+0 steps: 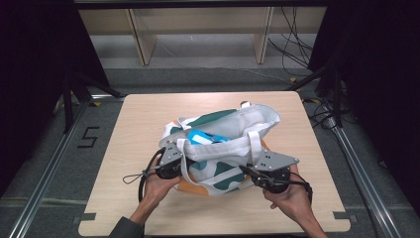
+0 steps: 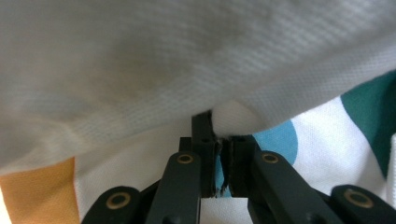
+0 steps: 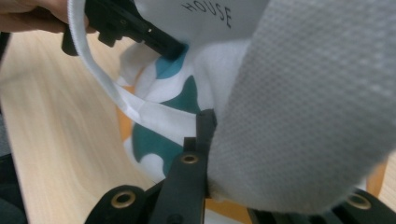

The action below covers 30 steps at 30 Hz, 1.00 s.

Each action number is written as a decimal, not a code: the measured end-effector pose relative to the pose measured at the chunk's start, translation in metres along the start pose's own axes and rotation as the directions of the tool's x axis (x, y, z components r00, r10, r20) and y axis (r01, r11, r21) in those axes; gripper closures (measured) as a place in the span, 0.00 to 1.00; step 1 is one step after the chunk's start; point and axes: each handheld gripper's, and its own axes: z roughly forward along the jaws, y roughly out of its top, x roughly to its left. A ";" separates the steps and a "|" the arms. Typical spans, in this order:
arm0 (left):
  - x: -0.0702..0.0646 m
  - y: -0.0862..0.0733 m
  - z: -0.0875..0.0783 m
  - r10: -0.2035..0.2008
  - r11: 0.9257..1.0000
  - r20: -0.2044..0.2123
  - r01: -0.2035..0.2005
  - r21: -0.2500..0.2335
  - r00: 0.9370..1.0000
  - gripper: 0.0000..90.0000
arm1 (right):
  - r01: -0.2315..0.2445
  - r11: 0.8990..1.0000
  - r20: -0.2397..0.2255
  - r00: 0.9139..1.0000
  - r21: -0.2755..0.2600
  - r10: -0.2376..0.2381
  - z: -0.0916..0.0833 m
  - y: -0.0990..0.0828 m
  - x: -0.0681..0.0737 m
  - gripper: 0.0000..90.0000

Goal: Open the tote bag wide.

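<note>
Both hands low at the near edge: left gripper (image 1: 174, 159) and right gripper (image 1: 260, 166) pinch the white, teal-patterned cloth tote bag's (image 1: 223, 144) rim, spreading its mouth on the desk (image 1: 138, 129).

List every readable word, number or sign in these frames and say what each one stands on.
"HOUSE": black capitals on the white cloth of the tote bag, right gripper view; any print above it is cut off at the frame's top edge.
"5": dark mark on the grey floor left of the table, high view.
Nothing else is readable.
</note>
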 end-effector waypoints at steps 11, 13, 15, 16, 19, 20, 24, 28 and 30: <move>-0.004 -0.010 0.012 0.046 0.998 -0.010 -0.046 0.050 0.999 0.94 | -0.002 0.998 -0.016 1.000 0.055 0.003 0.011 -0.011 -0.003 0.96; -0.009 -0.017 0.019 0.051 0.995 -0.008 -0.050 0.087 0.999 0.94 | -0.014 0.998 0.000 1.000 0.066 0.014 0.012 -0.014 -0.001 0.96; -0.011 -0.022 0.024 0.052 0.992 -0.003 -0.051 0.117 0.999 0.94 | 0.002 0.996 0.000 1.000 0.090 -0.002 0.018 -0.021 0.000 0.96; -0.011 -0.023 0.024 0.055 0.990 -0.004 -0.054 0.130 0.998 0.94 | -0.002 0.996 -0.006 1.000 0.093 0.003 0.021 -0.024 -0.001 0.96; -0.010 -0.026 0.026 0.098 0.980 -0.005 -0.095 0.173 0.995 0.93 | -0.033 0.989 -0.027 0.999 0.145 0.037 0.030 -0.037 -0.005 0.96; -0.011 -0.028 0.028 0.102 0.977 -0.001 -0.100 0.187 0.995 0.93 | -0.062 0.983 -0.039 0.997 0.174 0.070 0.032 -0.041 -0.005 0.96; -0.012 -0.035 0.034 0.074 0.969 0.021 -0.077 0.237 0.997 0.93 | -0.108 0.973 -0.058 0.991 0.202 0.122 0.041 -0.056 -0.009 0.96; -0.014 -0.038 0.036 0.059 0.974 0.013 -0.060 0.219 0.998 0.92 | -0.117 0.972 -0.060 0.990 0.206 0.132 0.046 -0.064 -0.012 0.96; -0.014 -0.039 0.037 0.043 0.977 0.014 -0.045 0.211 0.999 0.91 | -0.137 0.970 -0.053 0.987 0.199 0.151 0.052 -0.074 -0.013 0.96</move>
